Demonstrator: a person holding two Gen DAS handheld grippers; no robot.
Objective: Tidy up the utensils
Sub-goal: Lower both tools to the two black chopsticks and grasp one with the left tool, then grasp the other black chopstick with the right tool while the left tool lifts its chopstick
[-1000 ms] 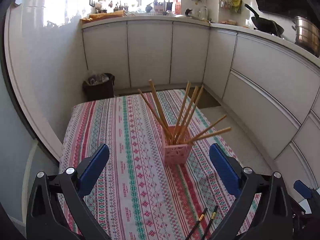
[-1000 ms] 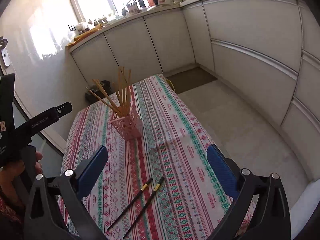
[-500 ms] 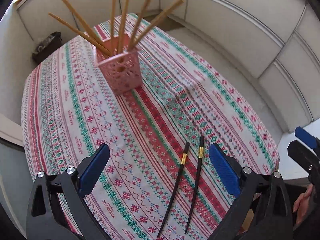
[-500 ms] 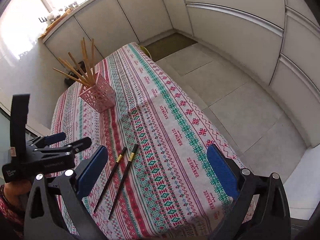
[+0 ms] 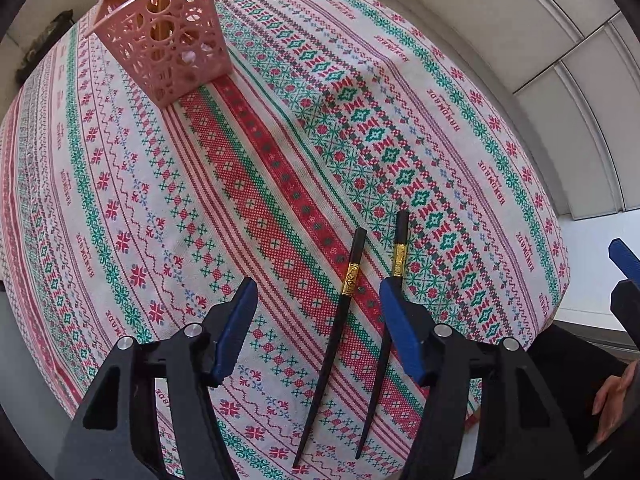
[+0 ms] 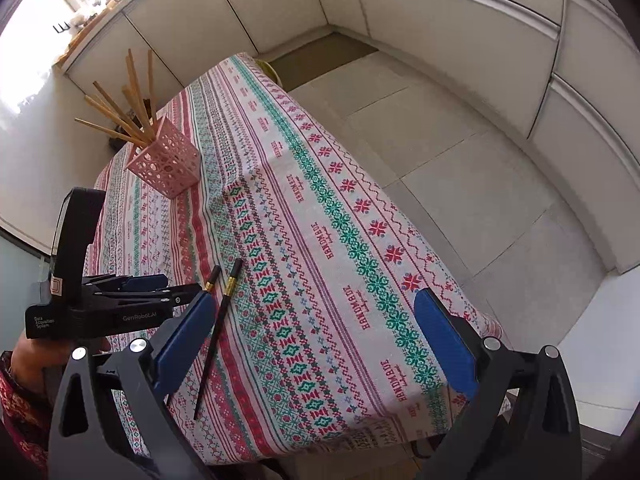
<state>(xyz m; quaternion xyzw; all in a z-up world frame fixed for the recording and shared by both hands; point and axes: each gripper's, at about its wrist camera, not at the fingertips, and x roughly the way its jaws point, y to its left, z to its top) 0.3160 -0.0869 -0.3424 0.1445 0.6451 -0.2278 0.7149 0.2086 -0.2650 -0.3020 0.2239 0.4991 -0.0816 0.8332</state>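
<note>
Two black chopsticks with gold bands lie side by side on the patterned tablecloth near the front edge. My left gripper (image 5: 316, 300) is open and low over them: the left chopstick (image 5: 340, 320) lies between its fingers, the right chopstick (image 5: 394, 280) runs under its right finger. A pink perforated holder (image 5: 168, 40) with several wooden chopsticks stands further back. In the right wrist view the black chopsticks (image 6: 218, 320) lie by my left gripper (image 6: 182, 294). My right gripper (image 6: 316, 328) is open and empty above the table's front right part. The holder (image 6: 168, 164) stands at the far left.
The tablecloth (image 5: 120, 200) covers a small table whose right edge (image 6: 400, 216) drops to a tiled floor (image 6: 480, 160). White cabinets (image 6: 460, 20) ring the room. A dark bin (image 5: 44, 40) stands behind the table.
My left gripper has tilted down, moved in close over the black chopsticks and narrowed its opening. My right gripper has come lower and nearer to the table.
</note>
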